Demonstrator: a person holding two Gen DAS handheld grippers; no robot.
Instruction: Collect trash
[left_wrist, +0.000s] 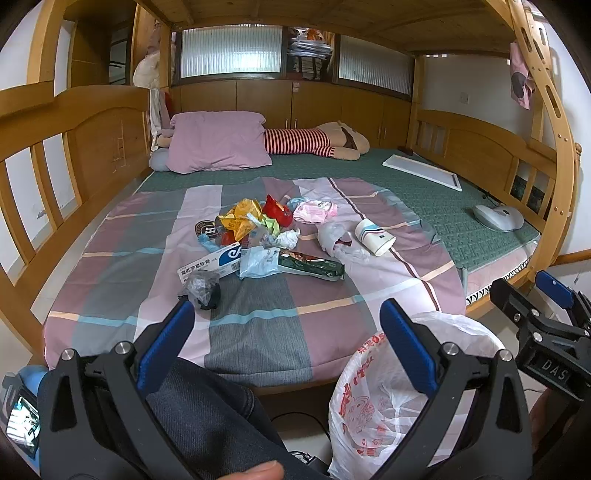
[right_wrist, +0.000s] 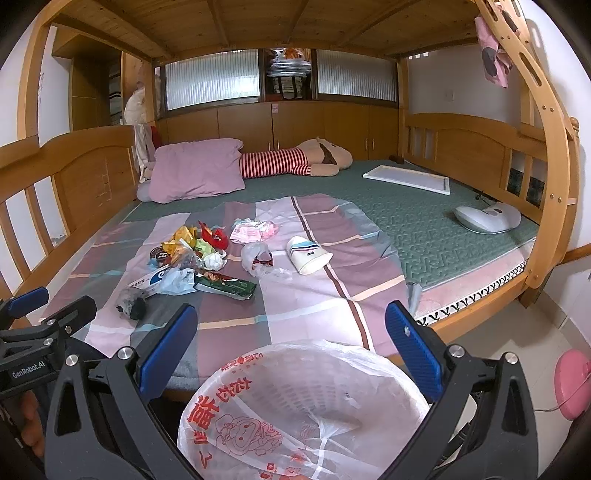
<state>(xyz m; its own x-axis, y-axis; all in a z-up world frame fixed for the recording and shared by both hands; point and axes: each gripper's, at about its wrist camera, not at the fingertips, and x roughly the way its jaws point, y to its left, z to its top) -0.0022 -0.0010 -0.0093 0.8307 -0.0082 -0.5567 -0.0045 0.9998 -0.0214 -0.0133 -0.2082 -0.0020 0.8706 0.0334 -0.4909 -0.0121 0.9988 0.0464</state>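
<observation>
Right wrist view: both sets of fingers spread wide, empty; paper cup on bed light, crushable, best pinched gently at rim.

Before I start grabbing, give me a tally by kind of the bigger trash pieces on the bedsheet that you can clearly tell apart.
Paper cup: 1
Long boxes/packs, white-blue box and green pack: 2
Black crumpled bag: 1
Pink wrapper: 1
Red wrapper: 1
Total: 6
The small wrappers heaped in the middle are too jumbled to count.

Plaid pink-grey sheet, green mat
</observation>
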